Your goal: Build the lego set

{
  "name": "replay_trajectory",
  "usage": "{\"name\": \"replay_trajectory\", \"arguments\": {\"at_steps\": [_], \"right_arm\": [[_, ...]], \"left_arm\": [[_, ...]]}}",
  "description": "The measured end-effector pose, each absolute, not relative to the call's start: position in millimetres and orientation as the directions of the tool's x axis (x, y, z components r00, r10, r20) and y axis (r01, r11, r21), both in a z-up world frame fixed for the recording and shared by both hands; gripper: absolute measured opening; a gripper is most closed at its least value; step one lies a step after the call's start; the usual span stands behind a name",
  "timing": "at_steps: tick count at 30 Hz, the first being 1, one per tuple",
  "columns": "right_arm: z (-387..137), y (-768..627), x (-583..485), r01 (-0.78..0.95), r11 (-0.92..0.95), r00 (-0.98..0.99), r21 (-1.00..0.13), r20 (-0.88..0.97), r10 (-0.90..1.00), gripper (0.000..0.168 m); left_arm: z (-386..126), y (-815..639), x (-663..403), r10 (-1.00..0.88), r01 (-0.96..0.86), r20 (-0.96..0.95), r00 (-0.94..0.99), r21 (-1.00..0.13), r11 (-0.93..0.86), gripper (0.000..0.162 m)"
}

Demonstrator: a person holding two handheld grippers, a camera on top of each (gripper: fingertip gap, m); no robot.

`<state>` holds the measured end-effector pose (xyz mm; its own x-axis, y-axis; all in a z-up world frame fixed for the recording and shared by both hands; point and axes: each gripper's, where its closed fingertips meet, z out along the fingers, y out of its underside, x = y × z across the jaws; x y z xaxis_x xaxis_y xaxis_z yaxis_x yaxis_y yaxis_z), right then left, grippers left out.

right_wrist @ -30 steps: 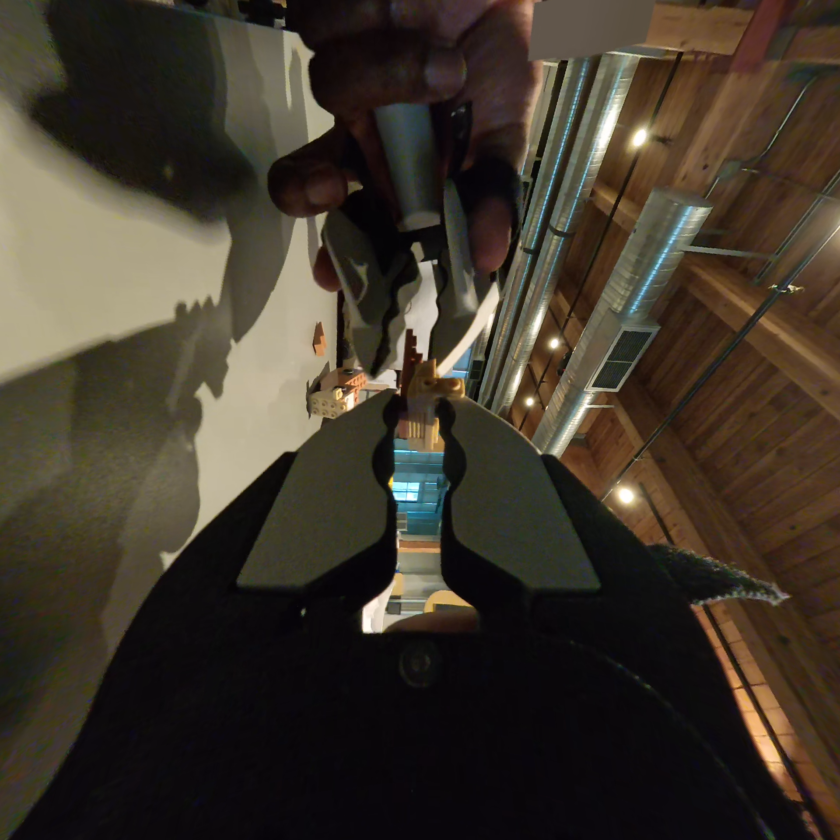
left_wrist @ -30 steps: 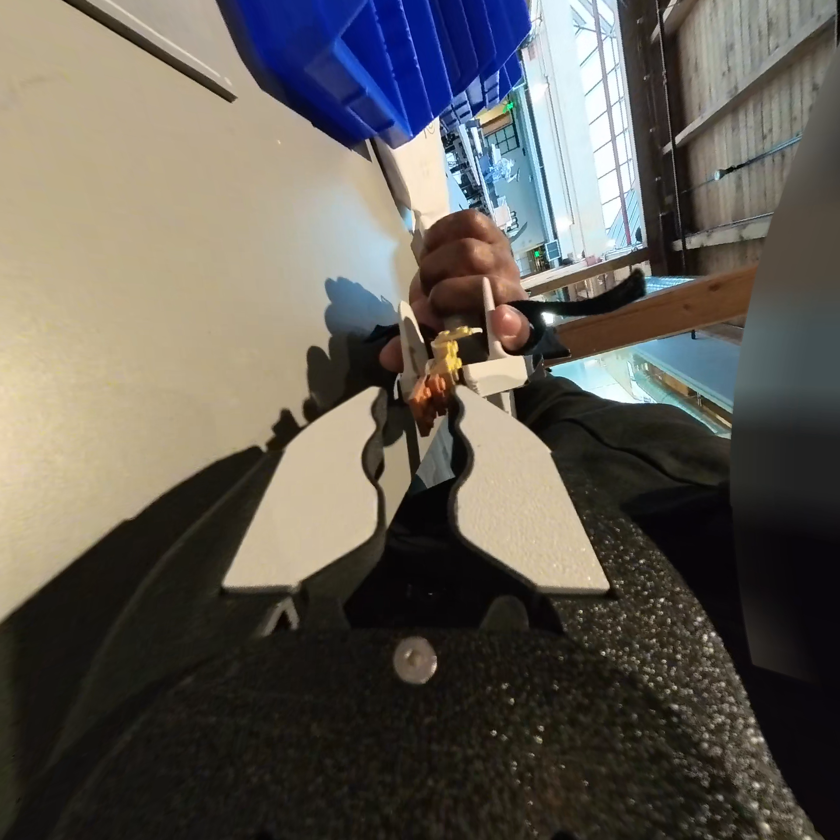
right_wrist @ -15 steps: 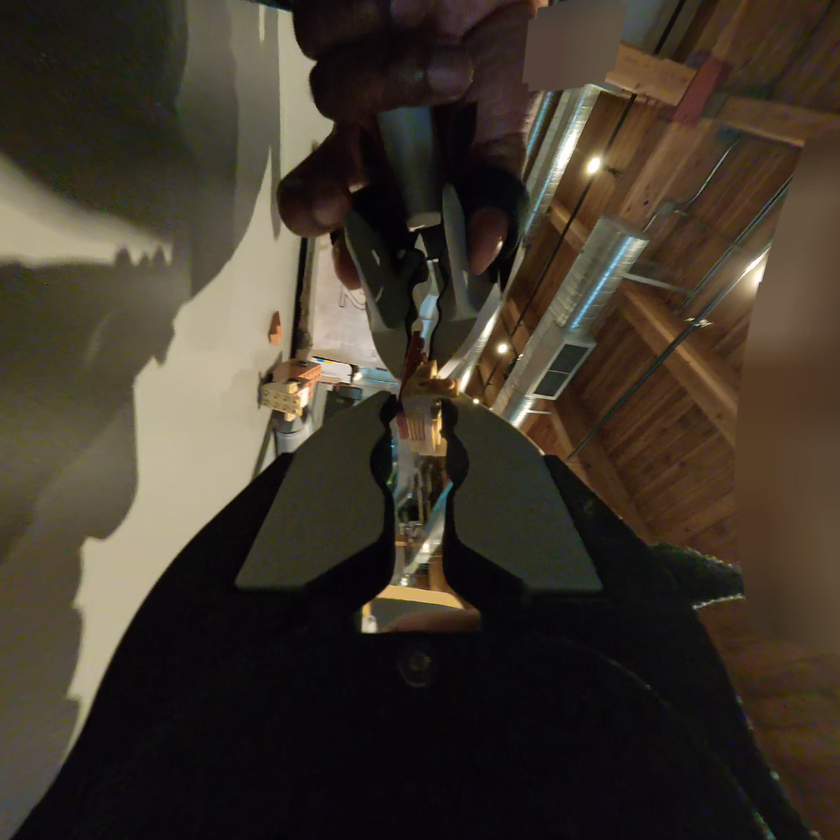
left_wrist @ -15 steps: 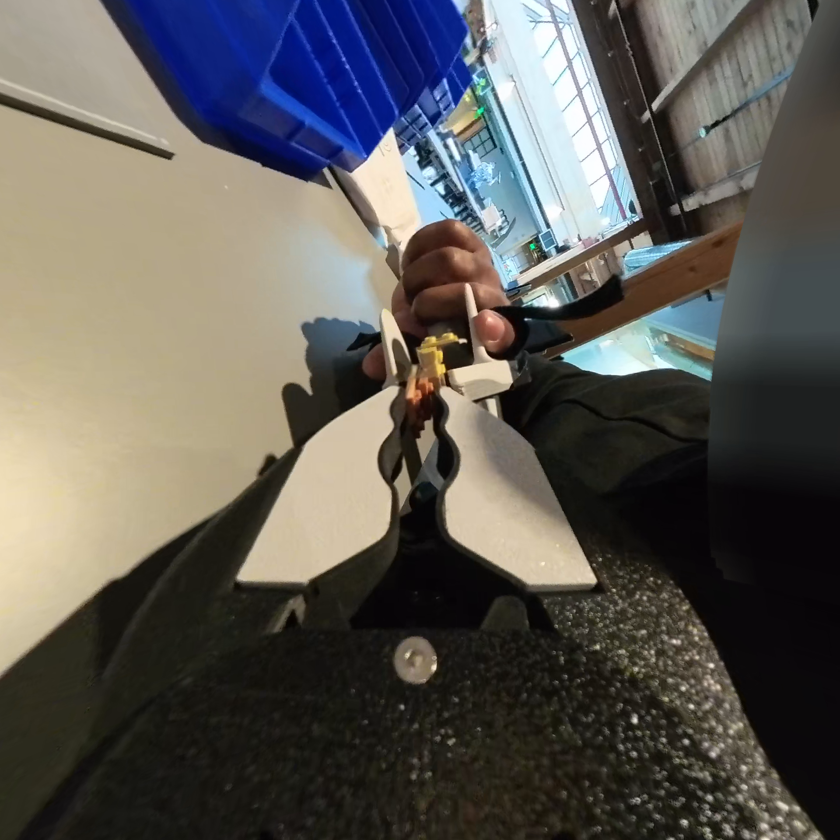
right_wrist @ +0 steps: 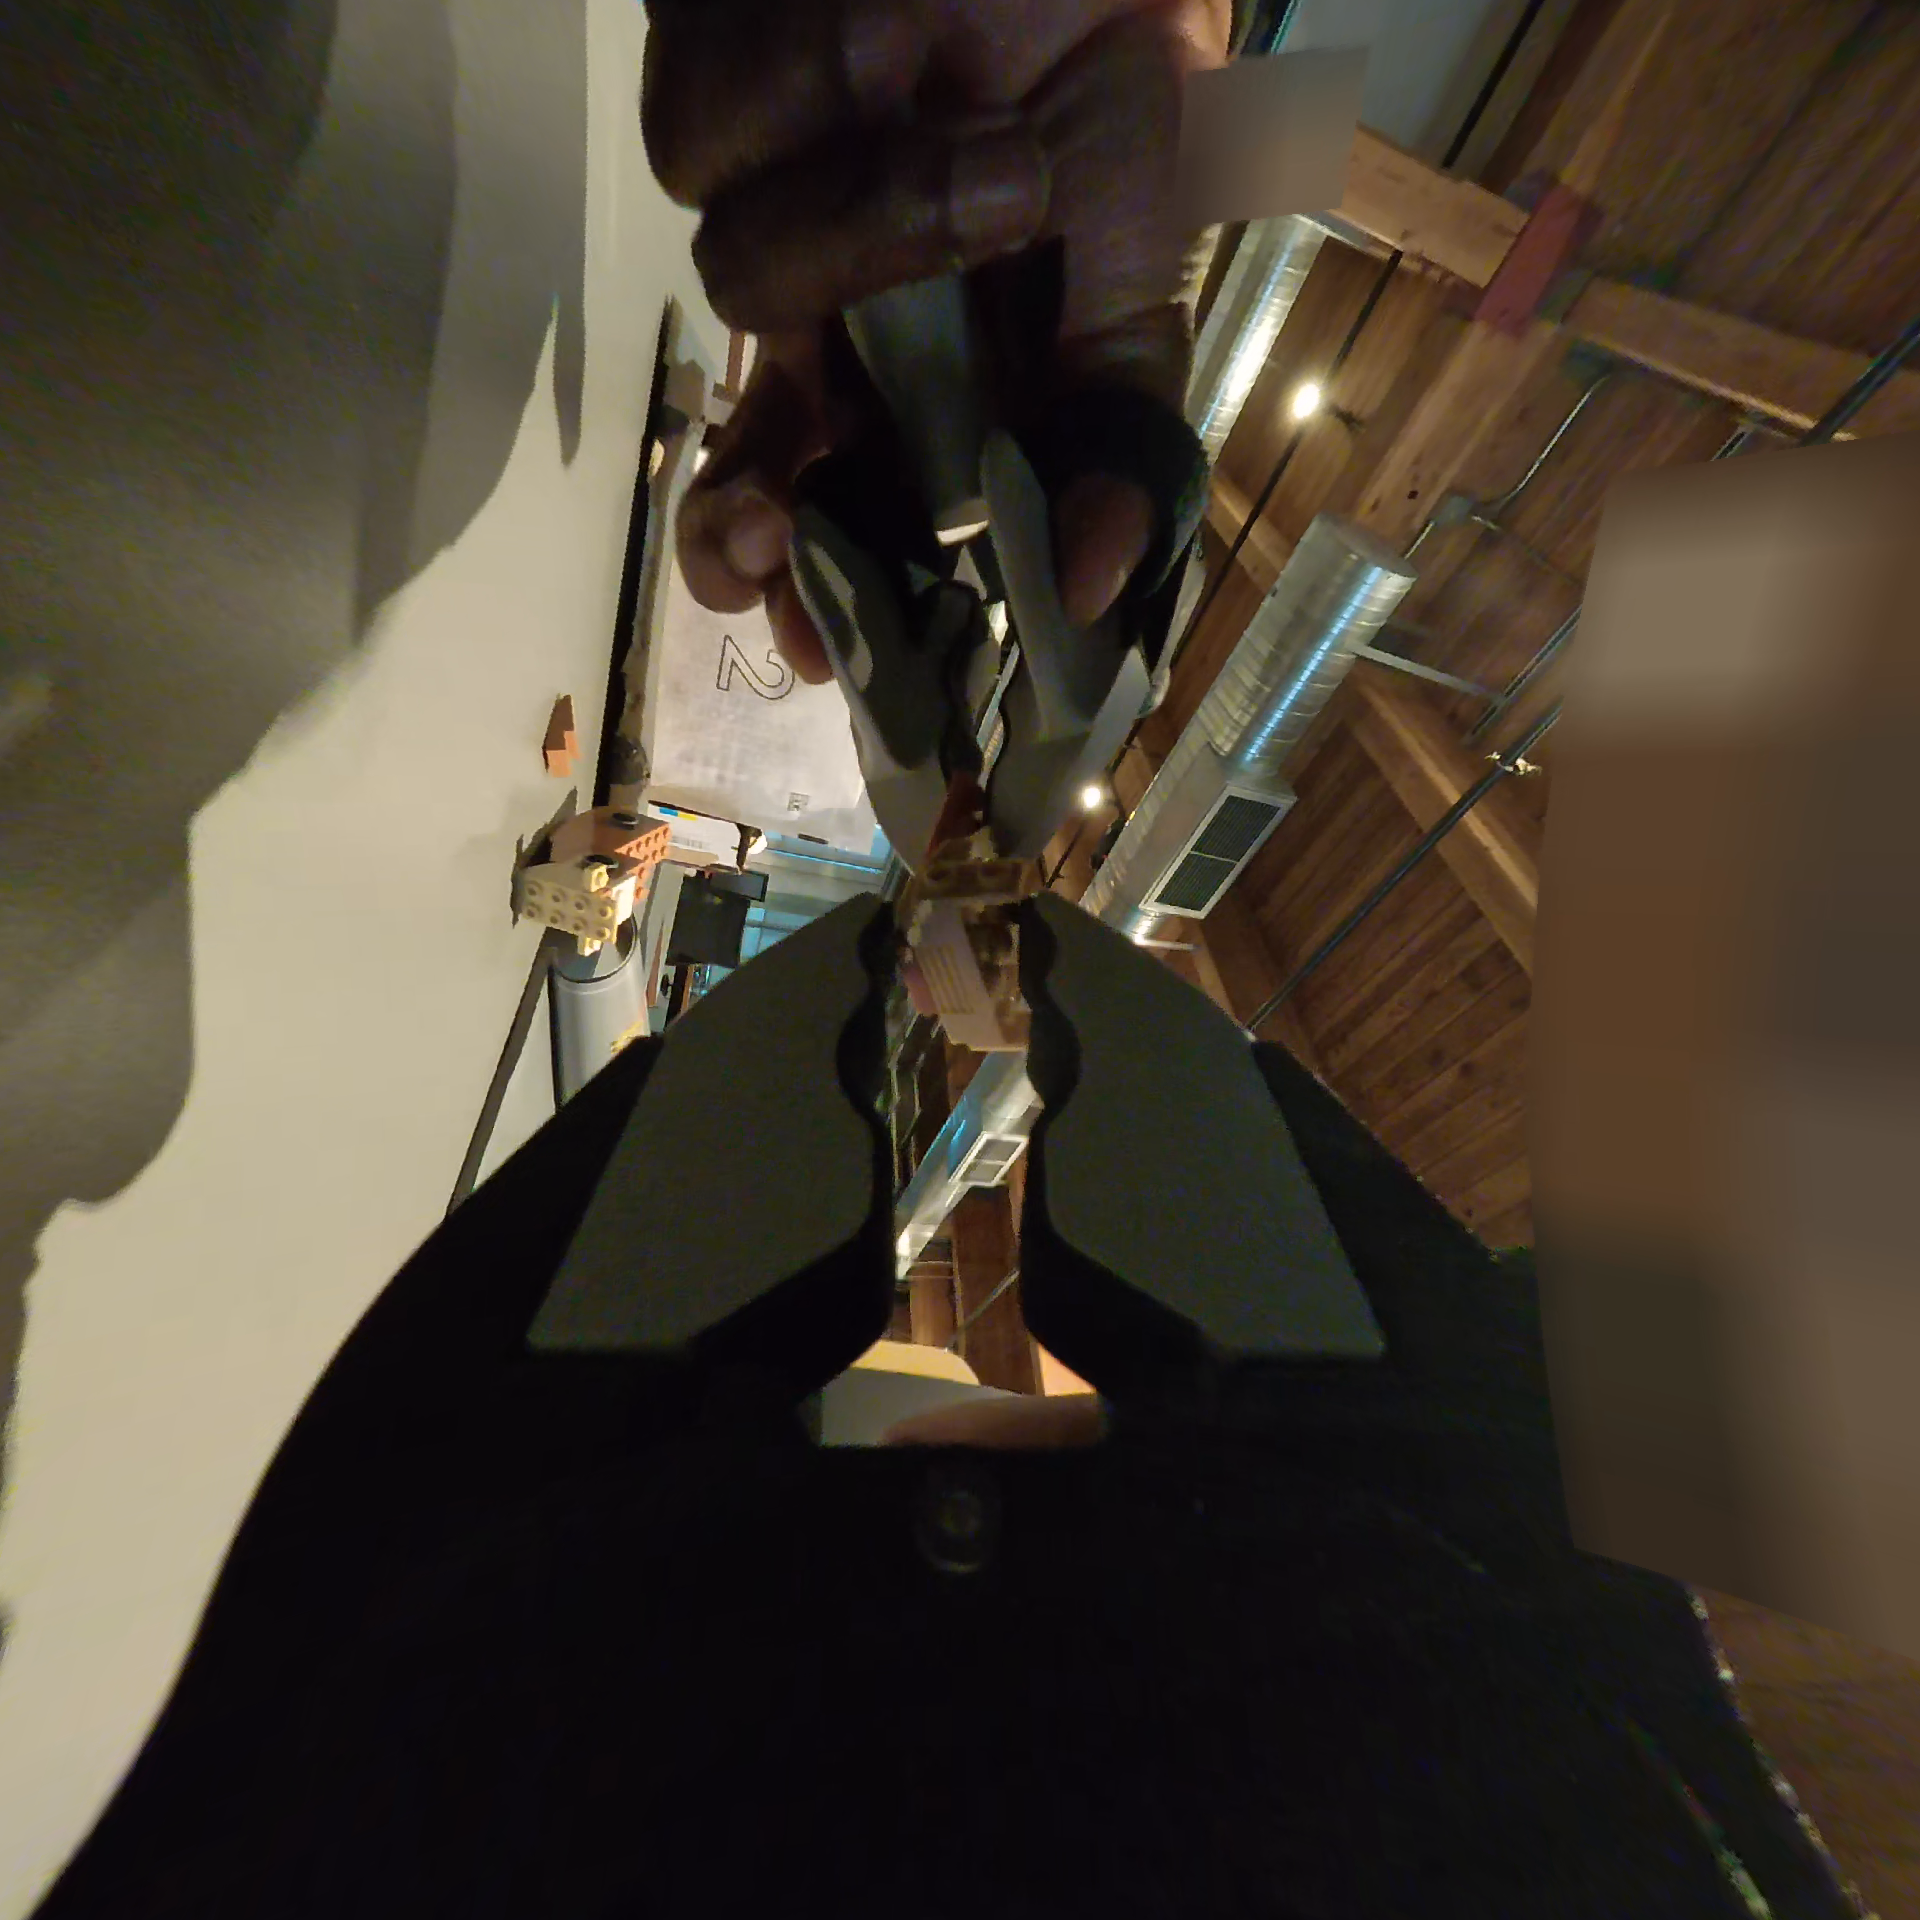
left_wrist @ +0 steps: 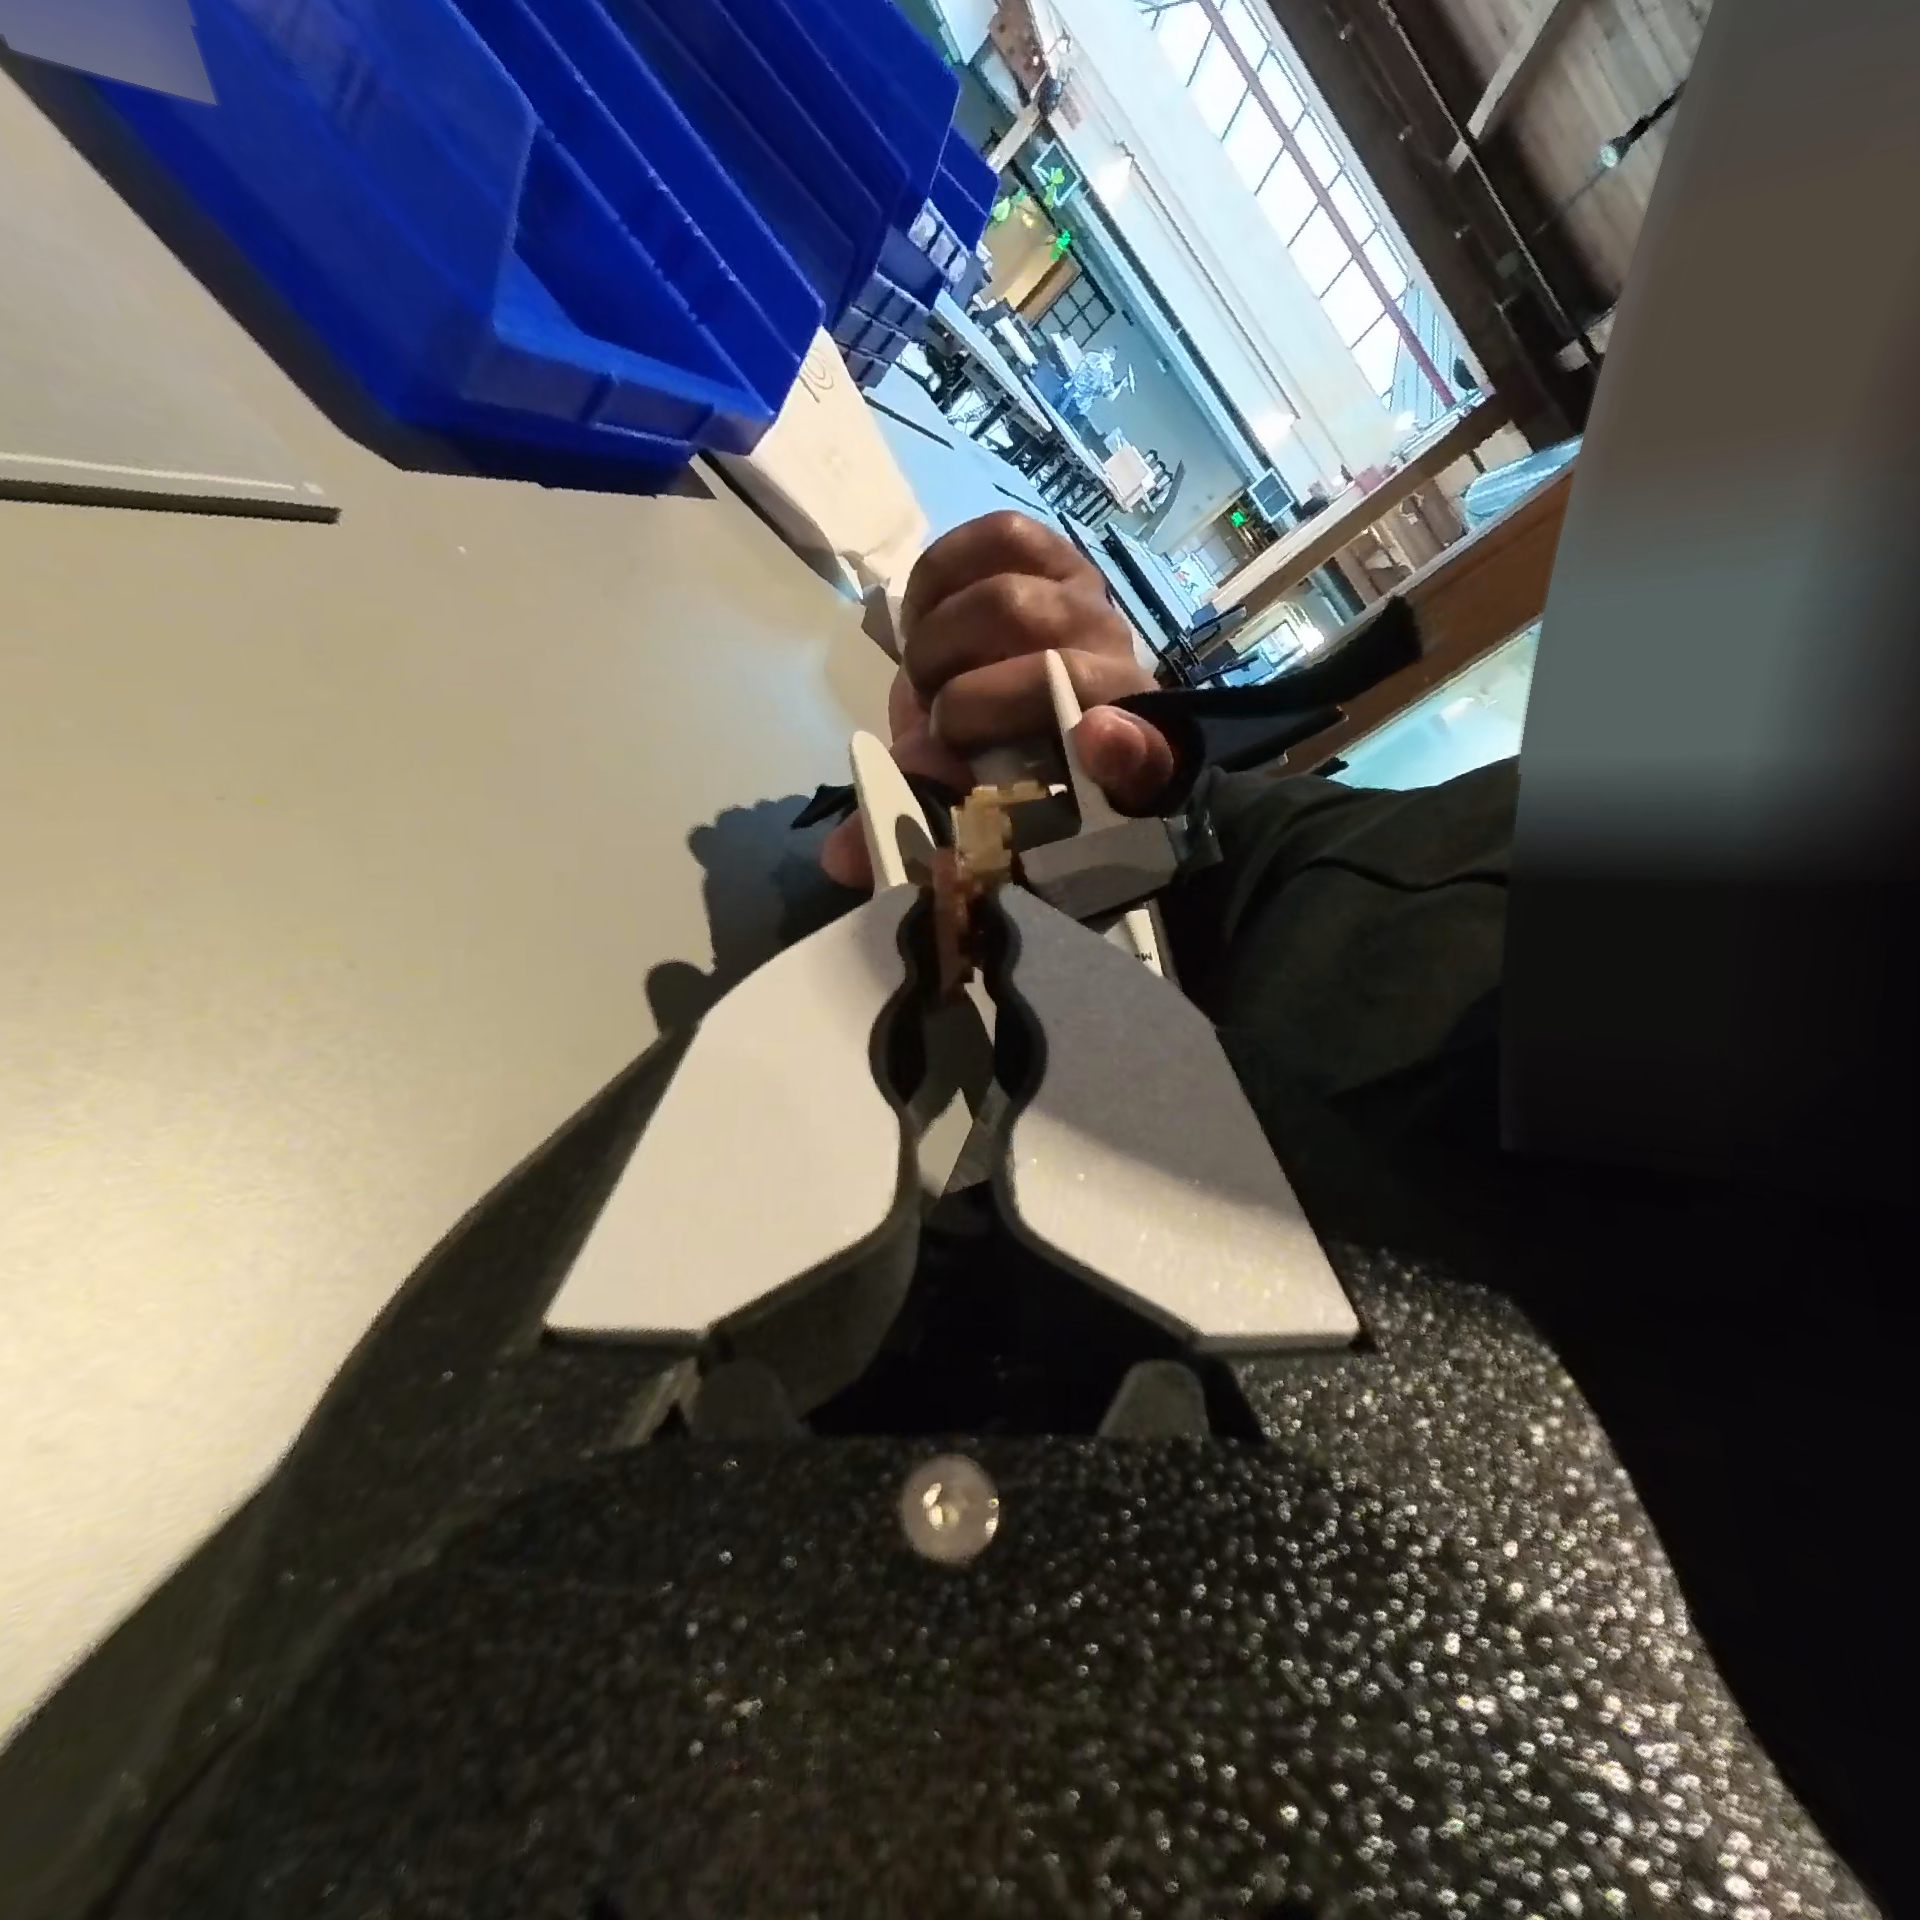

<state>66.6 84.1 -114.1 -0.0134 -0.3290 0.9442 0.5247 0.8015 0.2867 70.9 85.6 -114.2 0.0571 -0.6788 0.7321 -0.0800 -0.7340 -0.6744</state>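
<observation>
My left gripper (left_wrist: pixel 954 920) is shut on a small brown-orange lego piece (left_wrist: pixel 951 914) at its tips, held in the air above the table (left_wrist: pixel 312 831). My right gripper (right_wrist: pixel 961 925) is shut on a tan and brown lego assembly (right_wrist: pixel 971 971). The two grippers meet tip to tip, and the brown piece touches the tan assembly's yellow top (left_wrist: pixel 987 821). In the right wrist view the left gripper (right_wrist: pixel 956 821) comes from above, held by a hand (right_wrist: pixel 914 156). In the left wrist view the right gripper (left_wrist: pixel 982 810) shows beyond, also in a hand (left_wrist: pixel 997 613).
Blue storage bins (left_wrist: pixel 582 260) stand at the back of the table, with a white box (left_wrist: pixel 831 468) beside them. A tan and orange lego sub-assembly (right_wrist: pixel 592 873) and a small orange brick (right_wrist: pixel 561 738) sit on the table near a printed sheet (right_wrist: pixel 748 717).
Both grippers have rolled and tilted together while staying tip to tip. The left jaws have narrowed onto the brown piece. The lego pieces stay pressed together.
</observation>
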Motion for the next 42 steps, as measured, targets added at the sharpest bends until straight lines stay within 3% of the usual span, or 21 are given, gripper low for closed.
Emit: {"name": "replay_trajectory", "arguments": {"at_steps": [18,26,28,30,33,35,36,39,42], "right_arm": [[-105,84,67,0.537,0.801,0.04,0.265,0.94,-0.338,0.024],[-104,90,72,0.54,0.825,0.076,0.166,0.967,-0.245,0.025],[-102,92,75,0.536,0.841,0.11,0.075,0.981,-0.158,0.024],[-101,94,78,0.51,0.856,0.162,-0.086,0.987,0.002,0.023],[-102,100,77,0.394,0.754,0.26,-0.525,0.851,0.457,0.026],[-102,104,73,0.26,0.542,0.293,-0.799,0.6,0.745,0.033],[-103,105,71,0.201,0.427,0.282,-0.882,0.469,0.837,0.036],[-104,105,67,0.094,0.18,0.218,-0.979,0.196,0.956,0.045],[-105,105,66,0.054,0.08,0.187,-0.995,0.089,0.978,0.047]], "left_arm": [[-104,84,71,-0.757,-0.054,0.654,0.002,-0.756,-0.653,0.006],[-100,106,56,-0.784,0.107,0.621,0.002,-0.779,-0.617,0.007],[-99,114,50,-0.813,0.149,0.582,0.019,-0.806,-0.573,0.007],[-97,120,46,-0.861,0.172,0.507,0.046,-0.853,-0.493,0.007],[-93,123,44,-0.932,0.186,0.354,0.084,-0.924,-0.334,0.007],[-91,123,44,-0.965,0.199,0.243,0.1,-0.955,-0.22,0.007],[-88,122,44,-0.976,0.211,0.193,0.104,-0.963,-0.168,0.007],[-86,119,46,-0.992,0.229,0.081,0.099,-0.972,-0.057,0.007],[-88,116,50,-0.997,0.212,0.017,0.078,-0.977,0.0,0.006]]}}
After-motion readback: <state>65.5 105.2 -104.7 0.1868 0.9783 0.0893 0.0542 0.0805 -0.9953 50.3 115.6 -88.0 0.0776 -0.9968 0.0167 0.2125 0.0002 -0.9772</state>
